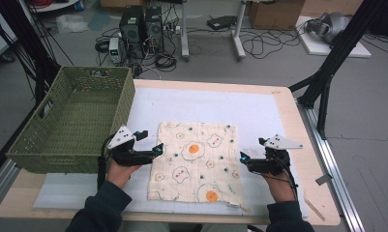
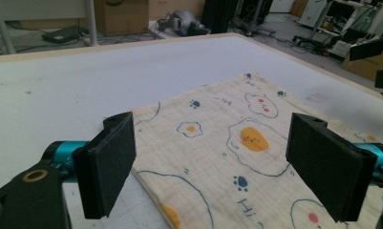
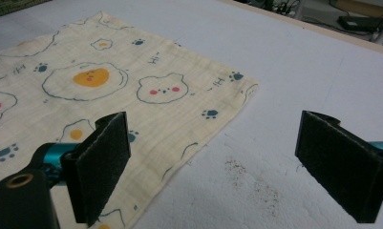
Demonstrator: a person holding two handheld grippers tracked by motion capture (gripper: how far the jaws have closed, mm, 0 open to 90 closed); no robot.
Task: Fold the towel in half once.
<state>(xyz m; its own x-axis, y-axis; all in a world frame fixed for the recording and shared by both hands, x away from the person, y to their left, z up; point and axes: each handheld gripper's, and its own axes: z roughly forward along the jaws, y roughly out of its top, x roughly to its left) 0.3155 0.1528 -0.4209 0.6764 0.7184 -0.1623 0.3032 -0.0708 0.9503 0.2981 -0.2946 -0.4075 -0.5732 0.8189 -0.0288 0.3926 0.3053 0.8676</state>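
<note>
On the white mat (image 1: 259,108) that covers the wooden table (image 1: 307,159), a square cream cloth (image 1: 196,162) printed with fried eggs, bear faces and paw marks lies spread flat, just right of a green woven basket (image 1: 70,121) that stands on the table's left part. At the cloth's left edge, the left gripper (image 1: 158,150) sits in the person's left hand (image 1: 118,170), its tips at or just over the hem; whether they touch the fabric cannot be told from above. The left gripper view has that left gripper (image 2: 222,164) with both black jaws set wide apart, the cloth (image 2: 227,157) lying below and between them, and nothing pinched. At the cloth's right edge, the right gripper (image 1: 242,158), held in the right hand (image 1: 277,181), points at the hem from the bare mat. The right gripper view has the right gripper (image 3: 218,164) spread wide too, one jaw over the cloth (image 3: 98,90), the other over the white mat (image 3: 299,62), and nothing clamped between them. A small tag lies at the cloth's near right corner.
</note>
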